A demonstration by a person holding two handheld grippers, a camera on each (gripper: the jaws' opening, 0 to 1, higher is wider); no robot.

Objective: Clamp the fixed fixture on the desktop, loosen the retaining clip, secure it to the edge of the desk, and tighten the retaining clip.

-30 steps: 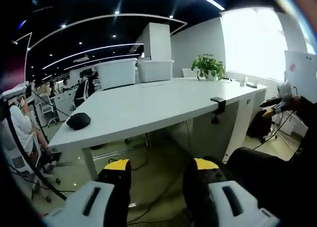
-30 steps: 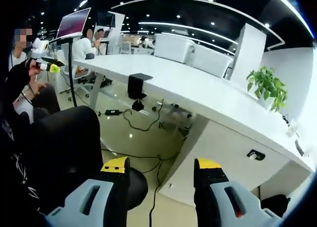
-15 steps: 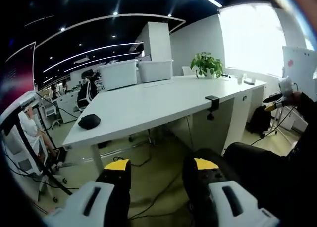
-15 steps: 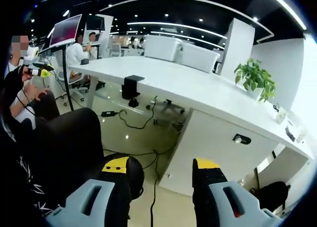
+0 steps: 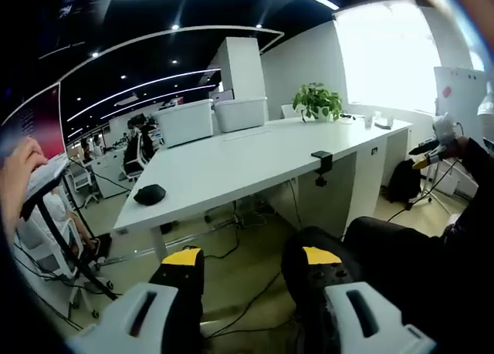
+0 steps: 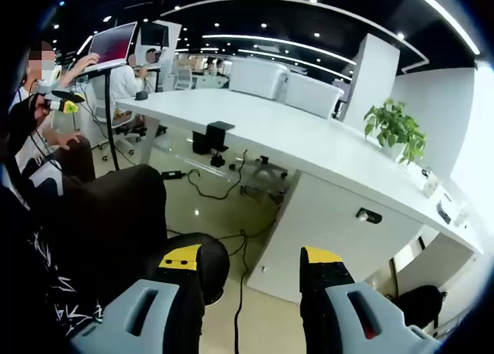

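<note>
- Clamp [image 5: 322, 163] sits on the near edge of the desk [image 5: 231, 165].
- I see both my grippers [image 5: 252, 263] [image 6: 248, 263] wide open, holding nothing.

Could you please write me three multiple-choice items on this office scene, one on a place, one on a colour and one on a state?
1. Where is the black fixture?
A. clamped on the desk edge
B. lying on the floor
C. inside a white bin

2. What colour are the gripper jaw tips?
A. red
B. yellow
C. green

3. How does the right gripper stand?
A. shut on the fixture
B. shut on a cable
C. open, holding nothing

Answers: 1 A, it hangs on the desk's edge in both views; 2 B, yellow pads cap the dark jaws; 3 C, floor shows between its parted jaws.
</note>
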